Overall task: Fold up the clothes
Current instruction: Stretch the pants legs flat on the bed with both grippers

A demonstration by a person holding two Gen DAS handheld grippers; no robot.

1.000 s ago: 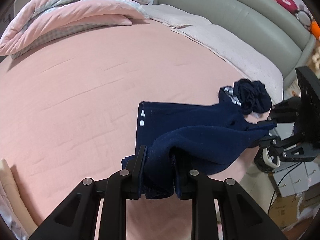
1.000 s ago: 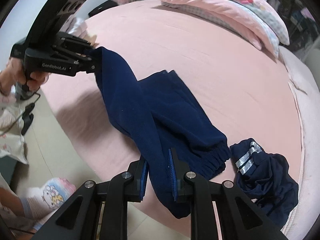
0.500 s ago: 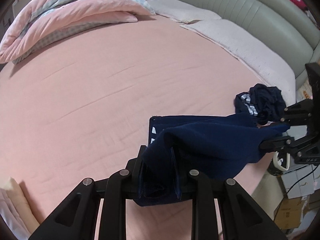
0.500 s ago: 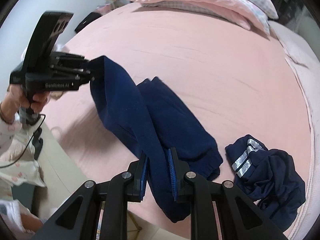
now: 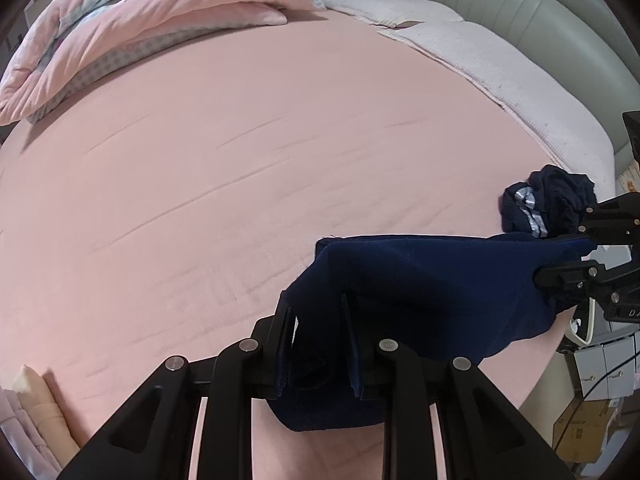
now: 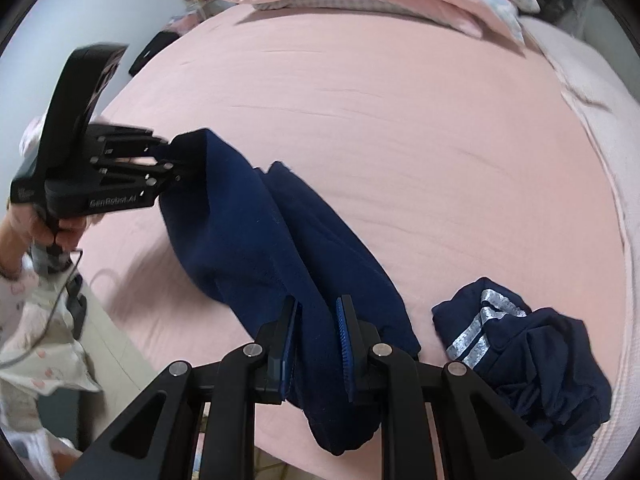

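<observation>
Navy blue trousers [image 5: 432, 280] hang stretched between my two grippers, lifted over the near edge of the pink bed [image 5: 240, 152]. My left gripper [image 5: 318, 312] is shut on one end of the trousers. My right gripper [image 6: 318, 320] is shut on the other end [image 6: 280, 248]. In the right wrist view the left gripper [image 6: 188, 164] shows at the left, clamping the cloth. In the left wrist view the right gripper [image 5: 580, 254] shows at the right edge. Part of the trousers is folded over and rests on the sheet.
A crumpled navy garment with silver stripes [image 6: 520, 356] lies on the bed near the right gripper, also in the left wrist view [image 5: 548, 204]. A pink duvet [image 5: 140, 28] is piled at the far side. A grey headboard [image 5: 540, 12] and white pillows [image 5: 500, 76] lie beyond.
Both grippers have carried the held end of the trousers forward over the part lying on the bed, so the white-marked edge is covered. The cloth between them is pulled straighter.
</observation>
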